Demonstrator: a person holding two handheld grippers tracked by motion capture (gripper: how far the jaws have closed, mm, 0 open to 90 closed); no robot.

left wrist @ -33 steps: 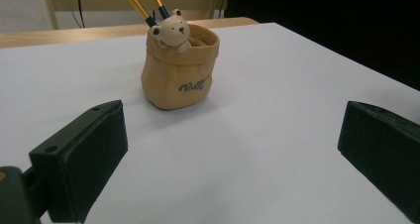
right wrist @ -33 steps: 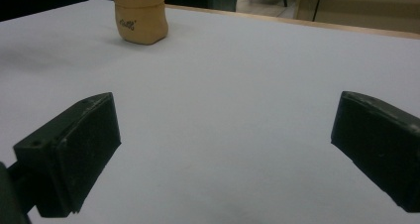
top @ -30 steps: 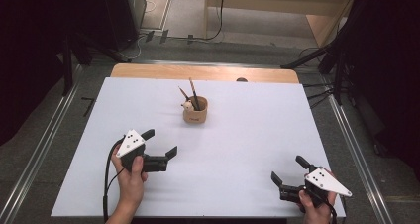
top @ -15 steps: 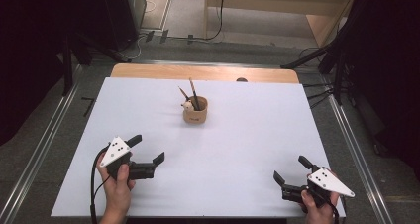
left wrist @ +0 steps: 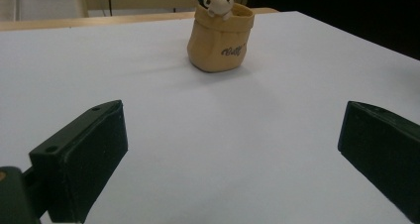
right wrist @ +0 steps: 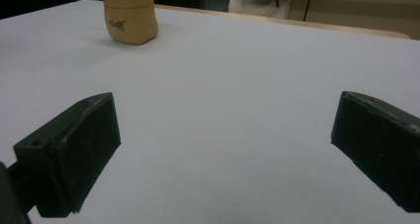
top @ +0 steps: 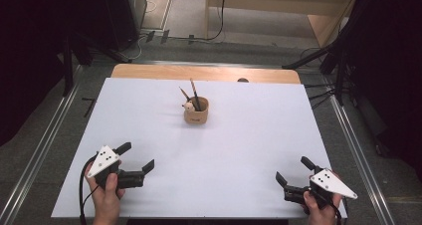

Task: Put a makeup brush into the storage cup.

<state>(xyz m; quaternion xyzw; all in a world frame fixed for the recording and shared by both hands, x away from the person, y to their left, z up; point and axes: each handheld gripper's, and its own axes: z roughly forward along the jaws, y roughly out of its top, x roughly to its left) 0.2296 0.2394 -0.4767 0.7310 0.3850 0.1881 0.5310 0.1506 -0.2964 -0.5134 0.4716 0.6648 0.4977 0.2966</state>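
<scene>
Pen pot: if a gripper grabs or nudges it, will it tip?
The pot looks squat and wide-based, so probably steady. Its pencils lean out and could shift. It looks sack-like, perhaps ceramic; I cannot tell.

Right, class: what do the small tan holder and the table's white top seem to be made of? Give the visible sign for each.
Tan holder: probably glazed ceramic or resin moulded like a soft sack, since its rim looks folded yet stiff, with a faint sheen and printed lettering. A small white bear figure sits at the rim.
White top: a matte sheet or laminate, smooth and glare-free; a wooden edge shows at the far side.
</scene>
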